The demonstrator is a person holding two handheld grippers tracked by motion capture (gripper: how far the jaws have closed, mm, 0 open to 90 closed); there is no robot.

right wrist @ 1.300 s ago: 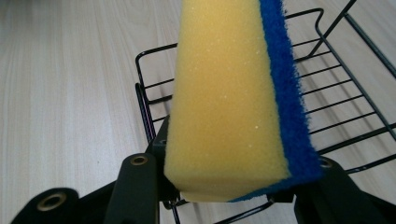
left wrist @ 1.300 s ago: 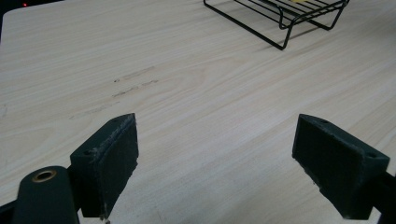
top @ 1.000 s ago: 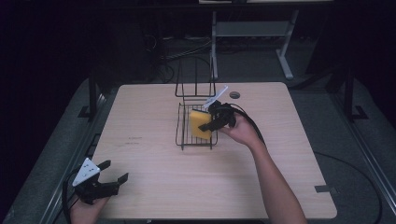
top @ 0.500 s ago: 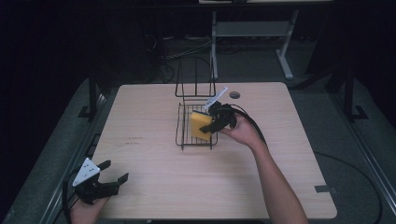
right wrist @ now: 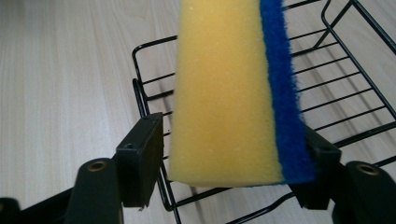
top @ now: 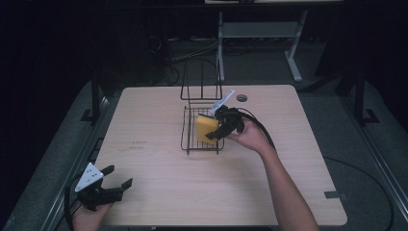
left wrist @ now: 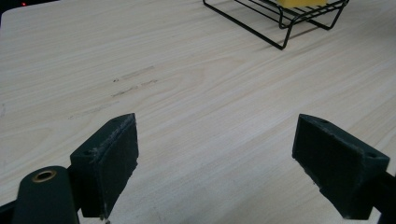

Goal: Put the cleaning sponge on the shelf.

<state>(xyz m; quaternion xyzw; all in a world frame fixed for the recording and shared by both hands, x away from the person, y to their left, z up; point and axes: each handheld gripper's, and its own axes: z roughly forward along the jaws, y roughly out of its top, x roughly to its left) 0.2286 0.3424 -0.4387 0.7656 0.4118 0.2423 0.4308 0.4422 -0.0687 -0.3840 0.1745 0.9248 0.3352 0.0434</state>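
A yellow sponge (top: 207, 129) with a blue scouring side (right wrist: 282, 93) stands on edge in a black wire rack (top: 190, 144) at the middle of the table. My right gripper (top: 219, 130) reaches into the rack from the right with the sponge between its jaws. These have just been opening. In the right gripper view one pad (right wrist: 144, 154) stands a sliver off the yellow face, and the other pad (right wrist: 317, 149) is against the blue side. My left gripper (top: 118, 177) hovers open and empty at the table's near left corner. Its view shows the rack (left wrist: 280, 28) far ahead.
The rack has a tall wire loop (top: 202, 79) at its back. A round cable hole (top: 242, 97) lies in the wooden tabletop (top: 298, 159) just behind the right hand. A pale metal frame (top: 260, 29) stands on the dark floor beyond the table.
The right jaws have parted a little around the sponge, which stays upright in the rack. Neither hand has shifted.
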